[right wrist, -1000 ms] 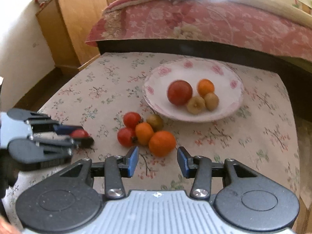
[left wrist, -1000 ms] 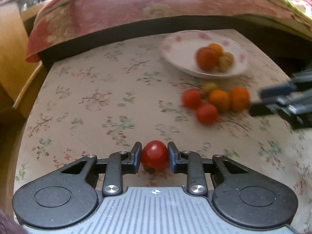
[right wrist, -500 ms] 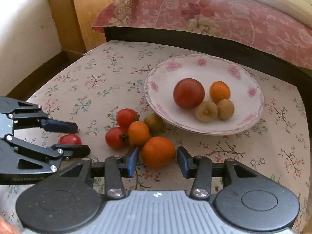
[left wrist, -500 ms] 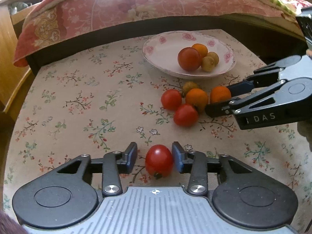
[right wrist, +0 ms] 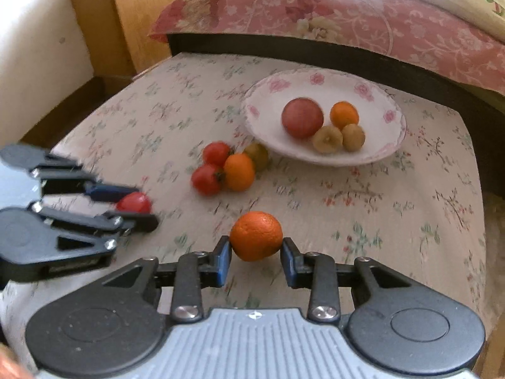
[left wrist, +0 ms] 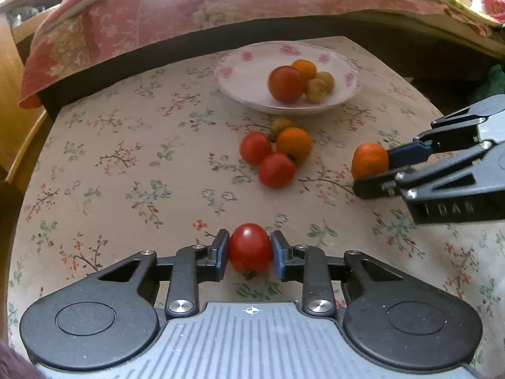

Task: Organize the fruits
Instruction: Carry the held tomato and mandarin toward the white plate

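Observation:
A small red tomato [left wrist: 250, 246] sits between the pads of my left gripper [left wrist: 250, 254], which is shut on it low over the flowered tablecloth. My right gripper [right wrist: 256, 254] is shut on an orange mandarin [right wrist: 256, 235], held apart from the loose pile. The mandarin [left wrist: 370, 161] and the right gripper [left wrist: 386, 170] also show at the right of the left wrist view. The pile holds two tomatoes [left wrist: 277, 169], a mandarin [left wrist: 294, 145] and a greenish fruit [left wrist: 282, 124]. Behind it stands a white flowered plate [right wrist: 315, 79] with a large red fruit [right wrist: 302, 117], a mandarin and two brownish fruits.
The cloth-covered table [left wrist: 132, 164] ends at a dark edge against a bed with a pink quilt [left wrist: 189, 9]. A wooden cabinet [right wrist: 132, 15] stands at the far left. The left gripper [right wrist: 135, 213] with its tomato shows at the left of the right wrist view.
My right gripper has shut on the mandarin and drawn it back from the pile, toward the near right. My left gripper's fingers have drawn in on the tomato.

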### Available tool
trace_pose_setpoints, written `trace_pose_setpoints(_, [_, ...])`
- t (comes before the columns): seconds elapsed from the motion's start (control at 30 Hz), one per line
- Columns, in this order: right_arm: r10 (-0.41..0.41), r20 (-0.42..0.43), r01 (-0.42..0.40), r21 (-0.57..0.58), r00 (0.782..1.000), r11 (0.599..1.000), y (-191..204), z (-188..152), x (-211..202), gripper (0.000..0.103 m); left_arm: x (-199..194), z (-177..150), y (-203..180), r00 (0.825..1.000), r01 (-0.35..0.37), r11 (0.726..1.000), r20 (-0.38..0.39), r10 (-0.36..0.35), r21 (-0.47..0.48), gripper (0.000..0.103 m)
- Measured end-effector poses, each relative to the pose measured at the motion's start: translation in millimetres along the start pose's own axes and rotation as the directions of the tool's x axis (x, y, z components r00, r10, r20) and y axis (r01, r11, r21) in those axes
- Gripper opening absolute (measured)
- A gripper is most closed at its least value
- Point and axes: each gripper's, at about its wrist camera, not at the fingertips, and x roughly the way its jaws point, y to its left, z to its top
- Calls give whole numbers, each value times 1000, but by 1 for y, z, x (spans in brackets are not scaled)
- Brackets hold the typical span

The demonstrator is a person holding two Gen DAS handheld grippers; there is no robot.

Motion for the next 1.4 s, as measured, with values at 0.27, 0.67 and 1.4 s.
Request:
trace_pose_setpoints(0.27, [-62,-15,62,-40,998,997,21,-22,-8,36,-4,-11,-19,999,47,999,25,-47,12,39])
trace_pose_setpoints(0.67, [-29,-16,28,-27,999,999,7,-17,-8,47,-4,-11,-19,999,-23,998,45,20,58,62])
trace_pose_setpoints(1.4, [-57,-11,57,-38,998,998,15,-20,-12,36,-5,-10,-34,997,65,996,36,-67,64,37])
